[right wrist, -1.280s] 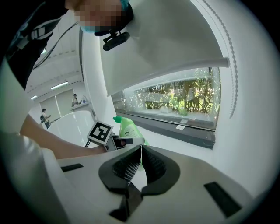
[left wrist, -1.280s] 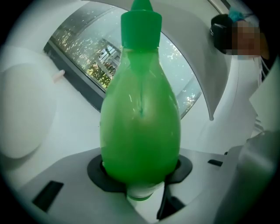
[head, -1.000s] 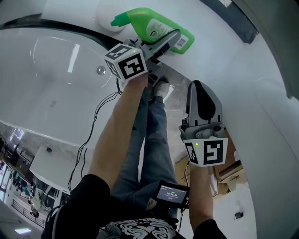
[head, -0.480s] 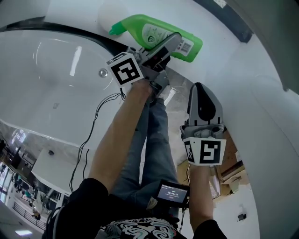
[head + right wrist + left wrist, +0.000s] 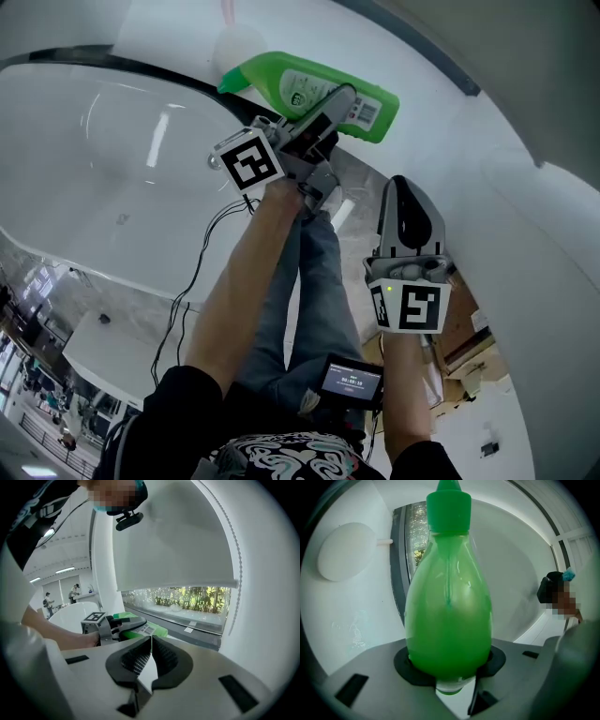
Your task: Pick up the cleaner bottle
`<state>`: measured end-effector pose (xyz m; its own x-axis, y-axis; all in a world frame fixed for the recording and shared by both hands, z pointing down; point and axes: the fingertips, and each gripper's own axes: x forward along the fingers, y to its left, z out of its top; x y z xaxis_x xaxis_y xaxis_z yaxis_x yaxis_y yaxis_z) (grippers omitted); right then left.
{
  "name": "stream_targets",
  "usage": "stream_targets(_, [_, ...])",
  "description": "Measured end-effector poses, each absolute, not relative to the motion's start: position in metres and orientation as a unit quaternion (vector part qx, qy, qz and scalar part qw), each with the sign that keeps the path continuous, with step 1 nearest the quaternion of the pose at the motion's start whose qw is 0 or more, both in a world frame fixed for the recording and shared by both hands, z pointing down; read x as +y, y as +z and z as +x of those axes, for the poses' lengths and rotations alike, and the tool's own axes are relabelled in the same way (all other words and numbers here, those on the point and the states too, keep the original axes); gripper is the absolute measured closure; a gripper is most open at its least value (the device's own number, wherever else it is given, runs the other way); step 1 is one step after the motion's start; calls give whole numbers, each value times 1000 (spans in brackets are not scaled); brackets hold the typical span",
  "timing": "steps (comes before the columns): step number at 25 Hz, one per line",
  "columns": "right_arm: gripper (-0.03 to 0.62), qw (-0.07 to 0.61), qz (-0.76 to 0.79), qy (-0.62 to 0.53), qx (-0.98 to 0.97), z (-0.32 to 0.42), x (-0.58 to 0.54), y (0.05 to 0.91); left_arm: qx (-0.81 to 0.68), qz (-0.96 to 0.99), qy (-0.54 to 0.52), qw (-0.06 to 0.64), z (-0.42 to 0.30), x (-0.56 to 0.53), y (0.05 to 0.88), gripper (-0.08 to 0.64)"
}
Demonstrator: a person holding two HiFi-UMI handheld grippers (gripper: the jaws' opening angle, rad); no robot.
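Observation:
The green cleaner bottle (image 5: 298,82) with a white label hangs above the white ledge, its cap pointing left in the head view. My left gripper (image 5: 339,101) is shut on the bottle's wide lower body. In the left gripper view the bottle (image 5: 447,616) fills the middle, and both dark pads of the left gripper (image 5: 450,662) press its sides. My right gripper (image 5: 401,187) hangs lower right of it, shut and empty. In the right gripper view the pads of the right gripper (image 5: 150,644) meet, with the bottle (image 5: 140,626) and the left gripper (image 5: 110,623) beyond.
A big white oval tub (image 5: 112,159) lies to the left. A white round disc (image 5: 344,550) sits on the ledge behind the bottle. A curved white wall (image 5: 525,234) rises on the right. Cables and the person's legs (image 5: 314,281) are below, with cardboard boxes (image 5: 461,339) at lower right.
The left gripper has risen with the bottle and rolled, so the marker cube faces differently. The right gripper has lifted slightly and stays shut.

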<state>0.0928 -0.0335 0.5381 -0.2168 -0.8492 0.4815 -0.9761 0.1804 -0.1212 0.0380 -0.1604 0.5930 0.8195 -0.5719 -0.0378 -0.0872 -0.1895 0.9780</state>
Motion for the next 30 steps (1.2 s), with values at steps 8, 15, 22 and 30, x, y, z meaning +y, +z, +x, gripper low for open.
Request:
stream_targets(8, [563,148,623,172,-748,101,-39,490,-251,725,-199,609,17,-145,535,368])
stream_targets(15, [563,138,631,145,-750,109,-51,444,-271,709,-224,611,-8,-137,476,368])
stream_targets(22, [563,129,627,107,-761,104,-61,381,-283,693,-258,611,-35,-129,414,368])
stream_targets(30, [563,98,637,98,-759,113,-61,323,-290,703,-265,593,-47,-126,345,368])
